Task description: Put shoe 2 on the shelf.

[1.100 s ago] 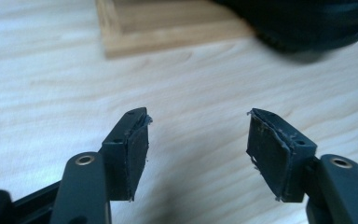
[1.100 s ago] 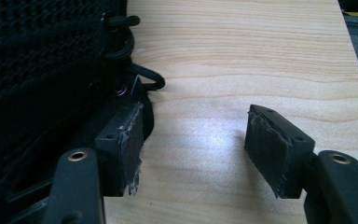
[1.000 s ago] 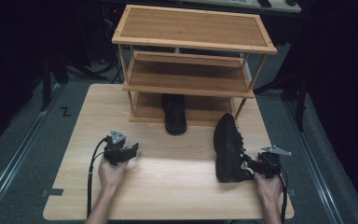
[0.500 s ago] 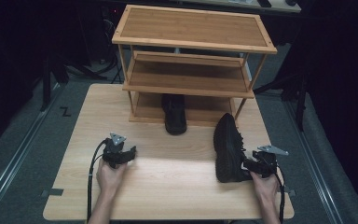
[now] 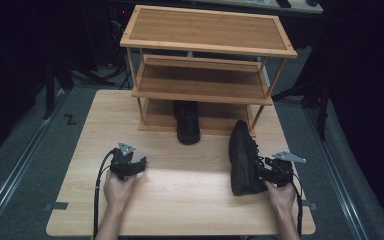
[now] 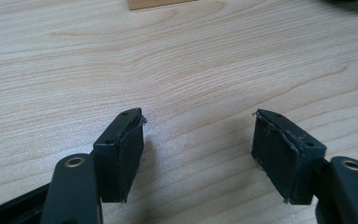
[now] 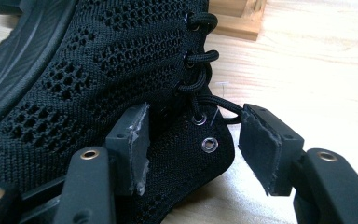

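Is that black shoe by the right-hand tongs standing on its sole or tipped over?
Tipped on its side: the black shoe shows its grooved sole in the right gripper view, laces turned sideways toward the right tongs, which stand open around its collar.

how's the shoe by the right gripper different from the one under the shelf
The shoe by the right gripper lies tipped on its side on the open table, sole facing left; the shoe under the shelf stands upright on its sole.
The tipped shoe has the right gripper at its lace eyelets, jaws open around the collar edge; the upright shoe has no gripper near.
The upright one sits partly inside the rack; the tipped one lies outside it.
Both are black.
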